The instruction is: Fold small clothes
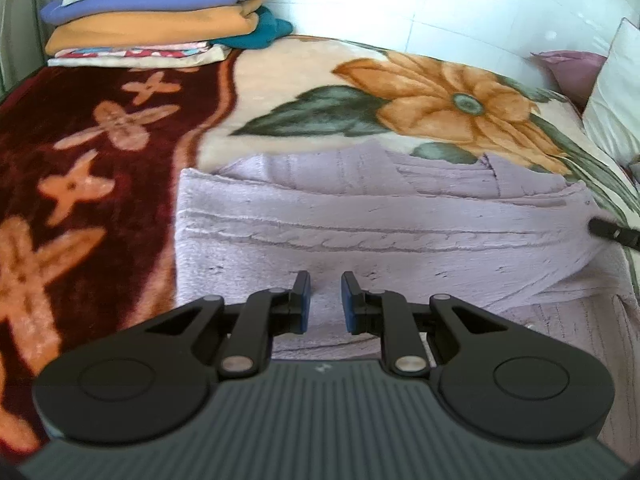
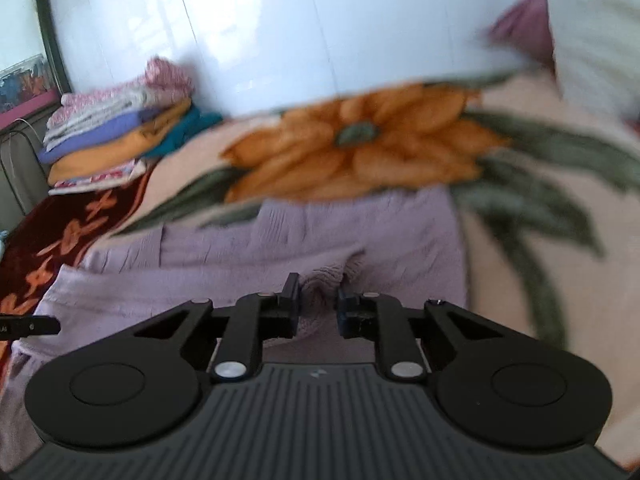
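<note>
A folding step is judged under way on the lilac knitted garment [image 1: 384,224] spread below the blanket's orange flower [image 1: 452,104], with a bunched fold clamped in the right gripper [image 2: 318,306], the left gripper [image 1: 325,300] held apart above it, and a carry-over called for next.

A sweater [image 1: 380,224] lies on a blanket [image 1: 280,92] that covers the bed, directly ahead of the left gripper [image 1: 325,300] at 12 o'clock. The sweater's near part is doubled over its far part. A stack of folded clothes [image 1: 156,12] sits on the blanket's far corner at 10 o'clock, against the wall [image 1: 440,4]. Pillows [image 1: 612,96] lean at 2 o'clock beside the same wall. The right gripper [image 2: 318,306] sits at the sweater's right end, at 3 o'clock from the left gripper, with a bunch of the knit between its fingers. In the right wrist view the stack lies at 10 o'clock.
</note>
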Tool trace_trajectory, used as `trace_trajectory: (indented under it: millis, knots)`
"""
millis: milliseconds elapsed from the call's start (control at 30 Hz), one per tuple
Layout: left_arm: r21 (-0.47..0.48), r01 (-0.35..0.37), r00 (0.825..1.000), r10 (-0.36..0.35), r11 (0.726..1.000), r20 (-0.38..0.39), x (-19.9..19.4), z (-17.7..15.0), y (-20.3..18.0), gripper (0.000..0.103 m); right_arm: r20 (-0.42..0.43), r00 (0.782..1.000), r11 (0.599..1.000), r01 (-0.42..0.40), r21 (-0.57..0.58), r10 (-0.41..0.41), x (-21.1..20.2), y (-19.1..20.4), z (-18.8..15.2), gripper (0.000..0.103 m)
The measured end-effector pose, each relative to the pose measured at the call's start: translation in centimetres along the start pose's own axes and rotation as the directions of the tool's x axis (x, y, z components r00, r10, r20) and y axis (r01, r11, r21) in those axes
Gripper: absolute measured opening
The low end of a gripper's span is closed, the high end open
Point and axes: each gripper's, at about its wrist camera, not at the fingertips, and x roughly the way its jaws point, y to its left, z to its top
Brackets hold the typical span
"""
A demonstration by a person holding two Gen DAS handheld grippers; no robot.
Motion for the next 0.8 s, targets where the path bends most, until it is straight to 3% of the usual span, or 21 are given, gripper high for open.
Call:
trace_trajectory:
  millis: [167, 233, 300, 367, 533, 800]
  knots:
    - [-0.004, -0.008, 1.000, 0.008, 1.000, -0.012, 1.4, -0.3, -0.3, 0.019, -0.100, 0.994, 0.999, 0.046, -0.011, -0.047, 2.5, -0.8, -1.0, 0.020]
    - [0.004, -0.013, 1.000, 0.013, 1.000, -0.004, 1.5, -0.3, -0.4, 0.019, -0.085, 0.995, 0.999, 0.051, -0.003, -0.051, 2.7, -1.1, -1.6, 0.020]
    - [0.008, -0.019, 1.000, 0.019, 1.000, -0.003, 1.5, -0.3, -0.6, 0.019, -0.081, 0.996, 0.999, 0.050, 0.014, -0.048, 2.3, -1.1, -1.6, 0.027]
    - [0.013, -0.024, 1.000, 0.024, 1.000, -0.006, 1.1, -0.2, -0.7, 0.019, -0.081, 0.996, 0.999, 0.045, 0.017, -0.044, 1.6, -0.8, -1.5, 0.042]
    - [0.019, -0.015, 1.000, 0.015, 1.000, -0.005, -1.0, -0.7, -1.0, 0.019, -0.046, 0.999, 1.000, 0.023, -0.020, -0.024, -2.2, 0.0, -1.2, 0.057]
    - [0.026, 0.013, 1.000, -0.013, 1.000, -0.007, -5.5, -3.2, -1.7, 0.020, -0.045, 0.997, 0.990, -0.071, -0.122, 0.066, -10.0, 2.6, -3.2, 0.058]
